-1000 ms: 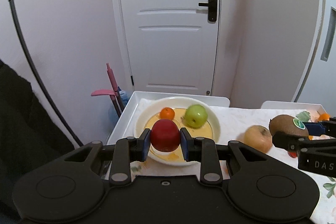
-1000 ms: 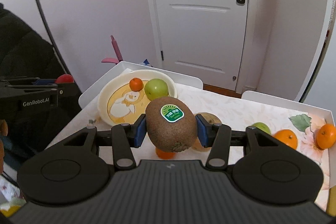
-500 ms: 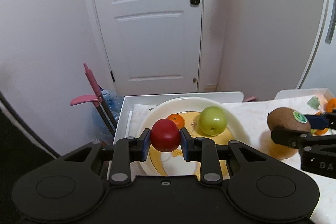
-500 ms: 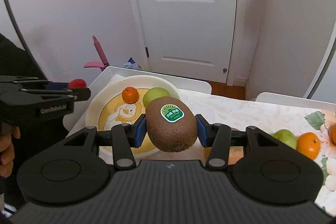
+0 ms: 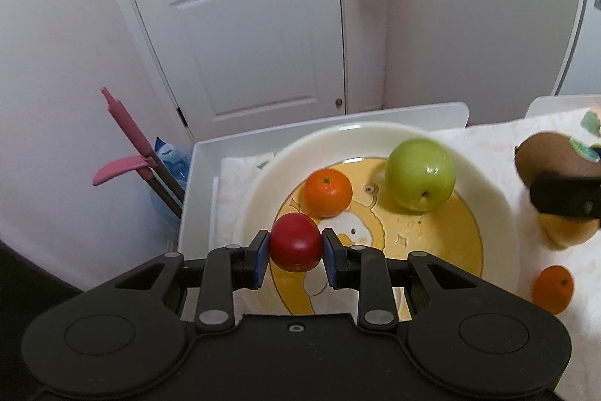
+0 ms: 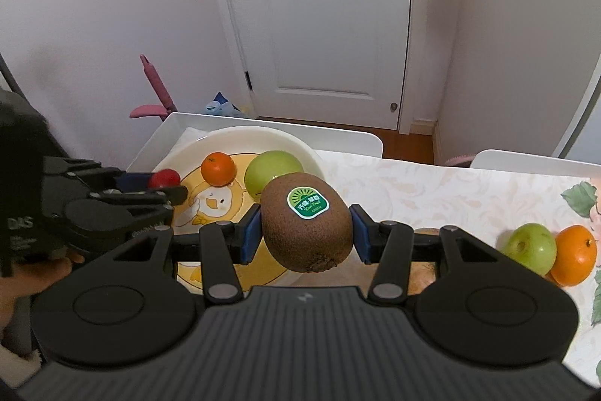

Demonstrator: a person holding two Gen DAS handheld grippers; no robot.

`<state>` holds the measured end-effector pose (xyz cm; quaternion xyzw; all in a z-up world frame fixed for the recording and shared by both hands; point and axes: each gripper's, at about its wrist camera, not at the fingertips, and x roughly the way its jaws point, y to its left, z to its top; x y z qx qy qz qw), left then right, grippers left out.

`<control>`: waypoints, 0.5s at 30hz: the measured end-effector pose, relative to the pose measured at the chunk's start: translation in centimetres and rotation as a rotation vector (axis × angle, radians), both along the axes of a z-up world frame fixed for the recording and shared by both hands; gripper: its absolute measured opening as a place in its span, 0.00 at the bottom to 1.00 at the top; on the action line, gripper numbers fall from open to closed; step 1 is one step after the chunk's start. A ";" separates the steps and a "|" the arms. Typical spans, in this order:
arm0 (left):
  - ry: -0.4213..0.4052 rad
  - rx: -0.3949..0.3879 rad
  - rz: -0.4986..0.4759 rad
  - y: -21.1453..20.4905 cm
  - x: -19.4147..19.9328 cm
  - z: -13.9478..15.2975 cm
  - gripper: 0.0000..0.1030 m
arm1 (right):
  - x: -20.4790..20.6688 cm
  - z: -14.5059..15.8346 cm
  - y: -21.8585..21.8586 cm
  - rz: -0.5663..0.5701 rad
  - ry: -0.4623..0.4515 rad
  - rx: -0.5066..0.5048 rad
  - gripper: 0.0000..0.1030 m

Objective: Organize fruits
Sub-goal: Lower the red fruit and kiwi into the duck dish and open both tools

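Both fruits are mid-delivery to the plate [image 5: 259, 198]: the left tongs [image 5: 296, 252] are clamped on a small red fruit [image 5: 296, 243], which hangs over the plate's near-left part, and the right tongs [image 6: 306, 232] are closed around a kiwi [image 6: 306, 222], held just off the plate's right rim. The step in hand looks like carrying and setting down; the next move probably calls for lowering each fruit onto a bare patch of the duck picture and only then letting the pads part, so neither rolls into the orange [image 5: 327, 188] or the green apple [image 5: 420, 174] already lying there. The red fruit is smooth, glossy and round, so it may roll once freed. The kiwi is brown and fuzzy, oval, with a green sticker facing up (its narrow sides sit between the blue pads). Still out on the worktop [image 6: 432, 190] are another green apple [image 6: 529, 247] and an orange [image 6: 574, 254], touching each other.
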<state>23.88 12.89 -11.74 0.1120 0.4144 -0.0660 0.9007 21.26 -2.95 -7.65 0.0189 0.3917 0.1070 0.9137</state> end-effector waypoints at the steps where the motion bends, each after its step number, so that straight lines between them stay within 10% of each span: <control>1: 0.007 0.005 -0.003 -0.1 0.2 -0.3 0.32 | 0.1 -0.1 0.0 0.000 0.002 0.001 0.62; 6: 0.015 0.017 -0.006 -0.3 0.7 -1.0 0.33 | 0.5 -0.9 -0.2 -0.009 0.017 0.003 0.62; 11: -0.009 -0.004 -0.008 -0.1 0.1 0.0 0.77 | 0.9 -1.1 -0.2 0.000 0.028 0.002 0.62; 15: -0.036 -0.050 0.030 0.6 -1.0 1.5 0.89 | 1.1 -0.9 -0.3 0.018 0.028 -0.006 0.62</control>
